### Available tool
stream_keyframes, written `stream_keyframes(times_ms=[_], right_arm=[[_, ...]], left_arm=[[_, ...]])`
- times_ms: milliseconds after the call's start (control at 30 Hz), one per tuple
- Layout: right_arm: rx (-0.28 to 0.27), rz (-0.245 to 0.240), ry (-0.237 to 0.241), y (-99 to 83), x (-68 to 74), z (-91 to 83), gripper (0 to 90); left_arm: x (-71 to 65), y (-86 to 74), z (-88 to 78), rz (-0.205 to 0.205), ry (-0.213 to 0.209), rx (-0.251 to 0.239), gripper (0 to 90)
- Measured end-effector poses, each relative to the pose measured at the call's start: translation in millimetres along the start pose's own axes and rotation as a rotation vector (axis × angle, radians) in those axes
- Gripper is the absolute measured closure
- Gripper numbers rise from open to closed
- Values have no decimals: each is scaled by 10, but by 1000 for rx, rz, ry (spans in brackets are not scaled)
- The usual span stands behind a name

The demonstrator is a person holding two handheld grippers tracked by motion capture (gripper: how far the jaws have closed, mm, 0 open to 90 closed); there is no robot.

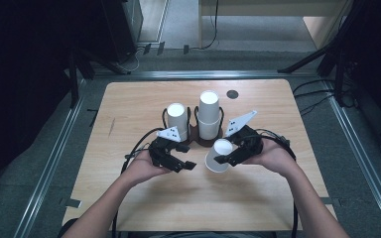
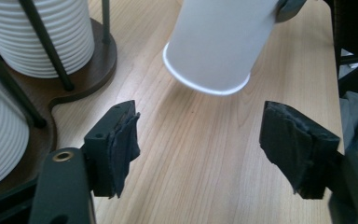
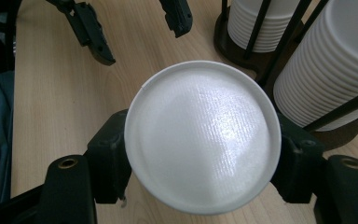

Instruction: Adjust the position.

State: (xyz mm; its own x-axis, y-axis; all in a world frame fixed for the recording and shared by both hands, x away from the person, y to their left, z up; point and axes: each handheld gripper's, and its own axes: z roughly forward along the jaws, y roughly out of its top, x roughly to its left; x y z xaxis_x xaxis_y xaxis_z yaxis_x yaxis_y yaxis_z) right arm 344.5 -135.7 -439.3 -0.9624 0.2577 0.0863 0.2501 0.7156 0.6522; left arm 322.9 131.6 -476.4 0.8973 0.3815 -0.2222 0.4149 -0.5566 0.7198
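Pale wooden bench [image 1: 144, 193] under dim light. Left claw [image 1: 190, 165] at seven o'clock of centre, spread wide, empty. Right claw [image 1: 219, 159] clamped on a single white cup [image 1: 217, 155], tilted, mouth toward the left claw. Best passed slowly, gripped lightly to avoid crushing. Cup stacks [image 1: 209, 115] in holder [image 1: 197, 138] at twelve o'clock. Cup base [image 3: 201, 135] seen from right gripper view; rim [image 2: 205, 84] from left.

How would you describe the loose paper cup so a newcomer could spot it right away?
Start at the dark wooden stand in the middle of the table, which holds two upside-down cup stacks. Just in front of it, the right gripper clamps a single white cup. It alone is tilted and outside the stand.
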Motion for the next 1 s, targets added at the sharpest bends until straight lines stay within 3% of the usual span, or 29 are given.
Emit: stream_keyframes(times_ms=[200,733,1000], right_arm=[[-14,13,17,5,29,90,325],[-105,48,50,23,90,195,326],[-109,42,68,59,113,273,326]], left_arm=[[2,5,32,13,-23,-2,136],[33,25,213,38,-83,-12,76],[6,53,324,89,-103,-16,77]])
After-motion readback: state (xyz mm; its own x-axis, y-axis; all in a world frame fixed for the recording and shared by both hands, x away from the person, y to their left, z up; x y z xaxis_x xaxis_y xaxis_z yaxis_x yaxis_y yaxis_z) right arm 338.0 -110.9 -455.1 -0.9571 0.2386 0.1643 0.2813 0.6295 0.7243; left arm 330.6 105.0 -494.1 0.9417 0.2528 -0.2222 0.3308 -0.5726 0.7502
